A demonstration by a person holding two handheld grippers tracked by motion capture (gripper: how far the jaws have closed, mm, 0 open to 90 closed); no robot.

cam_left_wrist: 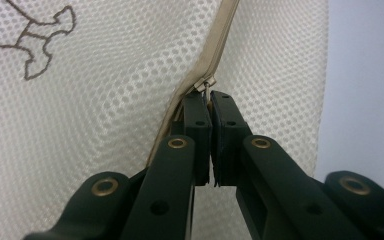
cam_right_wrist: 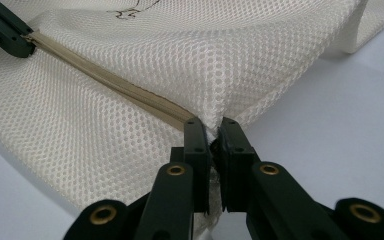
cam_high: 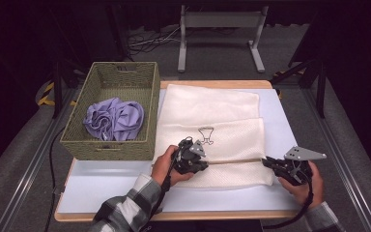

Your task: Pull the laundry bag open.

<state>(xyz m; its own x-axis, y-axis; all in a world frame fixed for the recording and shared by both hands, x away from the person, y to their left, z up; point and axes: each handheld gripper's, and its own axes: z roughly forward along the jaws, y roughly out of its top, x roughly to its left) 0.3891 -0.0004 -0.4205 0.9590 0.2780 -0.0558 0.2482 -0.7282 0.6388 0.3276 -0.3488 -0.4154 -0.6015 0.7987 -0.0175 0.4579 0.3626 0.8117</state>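
Note:
A cream mesh laundry bag [cam_high: 212,125] lies flat on the white table, with a small line drawing [cam_high: 206,135] on it and a tan zipper [cam_high: 236,160] running across its near part. My left gripper [cam_high: 204,163] is shut on the zipper pull [cam_left_wrist: 206,90] partway along the zipper [cam_left_wrist: 215,45]. At the bag's right edge my right gripper [cam_high: 266,161] is shut on the mesh [cam_right_wrist: 215,75] where the zipper [cam_right_wrist: 115,85] ends. In the right gripper view the left gripper's jaws [cam_right_wrist: 7,31] hold the zipper's far end at top left.
A woven green basket [cam_high: 111,145] stands at the left of the table with a crumpled lilac cloth [cam_high: 113,118] inside. Bare white table [cam_high: 121,186] lies in front of the bag and basket. A grey metal stand [cam_high: 220,29] is on the floor behind the table.

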